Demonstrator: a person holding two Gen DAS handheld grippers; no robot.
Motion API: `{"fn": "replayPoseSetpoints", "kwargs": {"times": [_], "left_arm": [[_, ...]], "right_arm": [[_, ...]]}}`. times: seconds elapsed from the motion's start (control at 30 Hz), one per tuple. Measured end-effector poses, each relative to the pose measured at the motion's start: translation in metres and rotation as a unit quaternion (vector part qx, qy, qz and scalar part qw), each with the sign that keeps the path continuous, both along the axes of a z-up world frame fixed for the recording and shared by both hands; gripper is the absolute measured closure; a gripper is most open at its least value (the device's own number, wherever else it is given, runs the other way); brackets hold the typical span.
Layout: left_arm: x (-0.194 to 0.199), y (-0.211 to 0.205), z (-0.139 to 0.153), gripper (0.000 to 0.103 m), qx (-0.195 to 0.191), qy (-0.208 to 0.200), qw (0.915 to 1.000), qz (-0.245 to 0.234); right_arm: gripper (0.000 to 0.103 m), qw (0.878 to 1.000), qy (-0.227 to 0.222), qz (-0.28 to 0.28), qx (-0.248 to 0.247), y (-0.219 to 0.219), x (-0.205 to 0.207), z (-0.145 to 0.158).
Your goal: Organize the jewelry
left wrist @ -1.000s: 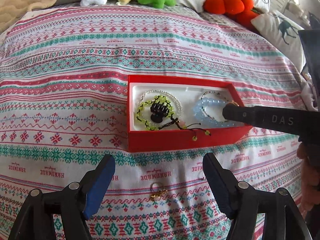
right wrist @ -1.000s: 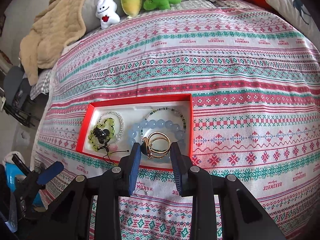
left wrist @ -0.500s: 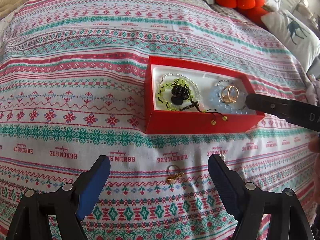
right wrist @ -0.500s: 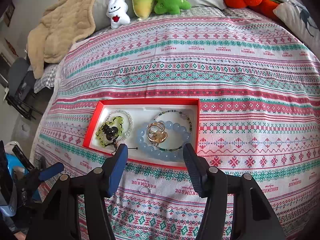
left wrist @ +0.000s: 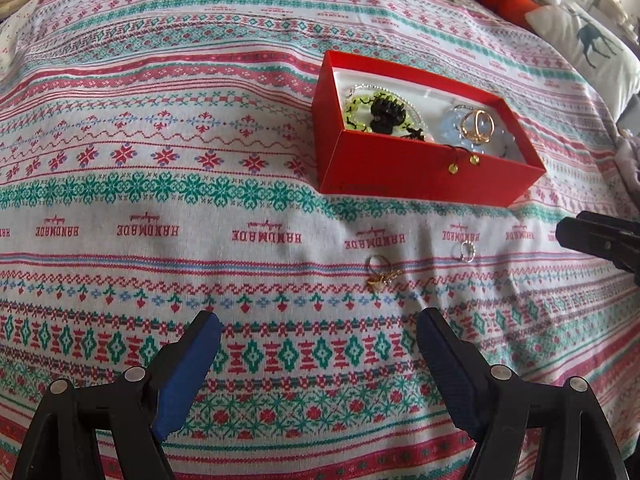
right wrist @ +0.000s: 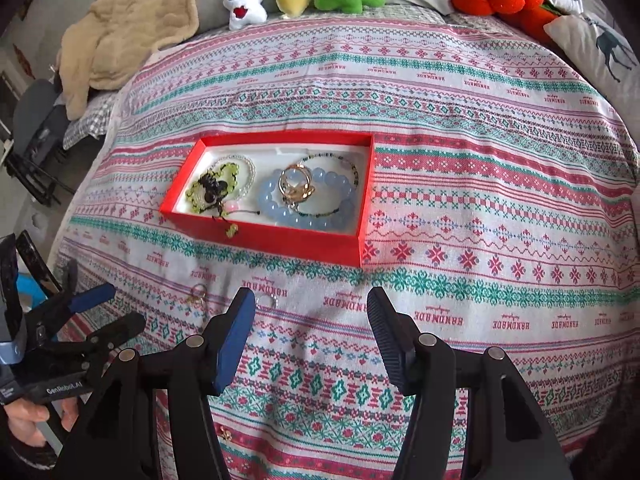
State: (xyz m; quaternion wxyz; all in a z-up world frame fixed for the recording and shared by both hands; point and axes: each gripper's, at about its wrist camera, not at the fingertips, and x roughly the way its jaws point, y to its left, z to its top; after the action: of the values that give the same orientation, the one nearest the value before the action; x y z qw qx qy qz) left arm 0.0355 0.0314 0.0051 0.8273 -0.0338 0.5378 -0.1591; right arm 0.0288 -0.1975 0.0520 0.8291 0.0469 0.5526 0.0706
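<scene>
Red box (right wrist: 280, 236) on patterned bedspread (right wrist: 480, 208): holds gold rings (right wrist: 296, 186) atop blue bead bracelet (right wrist: 320, 216), green bead bracelet (right wrist: 230, 172), black claw clip (right wrist: 210, 192). Outside, in front of the box: gold ring (left wrist: 380, 272), silver ring (left wrist: 466, 250), both loose. Left gripper (left wrist: 318, 340) and right gripper (right wrist: 312, 320), each in front of the box, jaws spread, holding nothing.

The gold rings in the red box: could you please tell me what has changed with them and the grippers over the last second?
The right gripper let go of the gold rings, opened wide and drew back out of the red box; the rings now lie on the blue bead bracelet. The left gripper stayed open, and the gold ring and silver ring remain on the bedspread.
</scene>
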Motion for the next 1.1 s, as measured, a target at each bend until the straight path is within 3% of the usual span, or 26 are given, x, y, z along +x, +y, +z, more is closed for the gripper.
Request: {"fn": "replayPoseSetpoints", "kwargs": {"times": [0.4,0.6,0.77,0.93,1.0,1.1], "left_arm": [[-0.029,-0.004,-0.012,0.020,0.004,-0.008,0.9992,-0.039],[-0.040,-0.005,-0.018,0.023,0.001,-0.034,0.9980,-0.053],[-0.048,0.000,-0.018,0.024,-0.015,-0.055,0.9970,-0.053],[-0.052,0.000,-0.023,0.028,-0.010,-0.068,0.9964,-0.050],[-0.053,0.001,-0.024,0.032,-0.008,-0.074,0.9960,-0.050],[-0.053,0.001,-0.025,0.041,-0.007,-0.078,0.9956,-0.051]], "right_arm": [[0.042,0.997,0.022,0.050,-0.049,0.009,-0.048,-0.027],[0.042,0.998,0.000,0.056,-0.007,0.014,-0.075,-0.032],[0.042,0.993,-0.035,0.111,0.005,0.036,-0.103,-0.035],[0.042,0.986,-0.042,0.162,0.015,0.056,-0.118,-0.044],[0.046,0.983,-0.039,0.179,0.015,0.065,-0.121,-0.049],[0.058,0.982,-0.030,0.184,0.002,0.074,-0.118,-0.058]]}}
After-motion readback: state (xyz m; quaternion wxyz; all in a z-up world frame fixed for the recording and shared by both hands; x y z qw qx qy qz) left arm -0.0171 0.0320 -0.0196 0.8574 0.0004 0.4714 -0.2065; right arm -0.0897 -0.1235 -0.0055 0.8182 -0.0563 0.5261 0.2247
